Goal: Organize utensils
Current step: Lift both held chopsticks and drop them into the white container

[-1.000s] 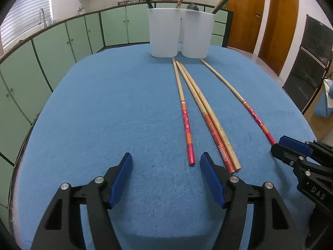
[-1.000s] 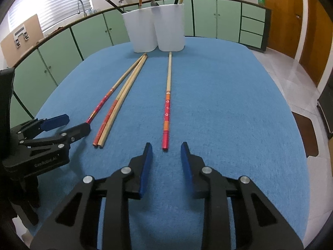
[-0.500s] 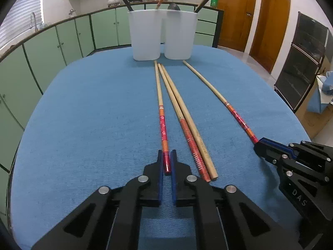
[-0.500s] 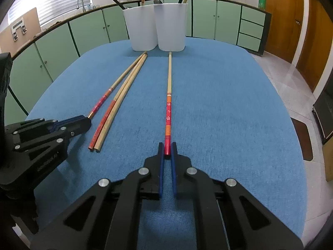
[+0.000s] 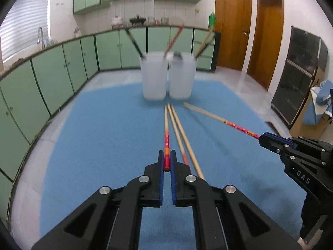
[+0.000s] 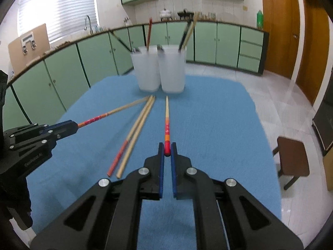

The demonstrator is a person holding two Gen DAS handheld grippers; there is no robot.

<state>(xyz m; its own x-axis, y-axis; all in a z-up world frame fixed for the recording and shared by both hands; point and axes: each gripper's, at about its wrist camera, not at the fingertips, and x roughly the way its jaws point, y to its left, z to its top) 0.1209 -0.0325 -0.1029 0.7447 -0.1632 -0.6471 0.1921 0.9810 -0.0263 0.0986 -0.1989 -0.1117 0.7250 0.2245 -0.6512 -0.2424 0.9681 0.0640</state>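
Blue table (image 5: 93, 145) | edges bare | white cups (image 5: 154, 77) far end

four chopsticks (image 5: 166, 133) out, two white cups (image 5: 154, 77), perhaps five utensils (image 5: 134, 41) inside

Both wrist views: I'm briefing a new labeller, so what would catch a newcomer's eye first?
Each gripper is clamped on the red end of a long chopstick: the left gripper on one, the right gripper on another. Between them two more chopsticks lie on the blue mat. At its far end stand two white cups holding utensils.
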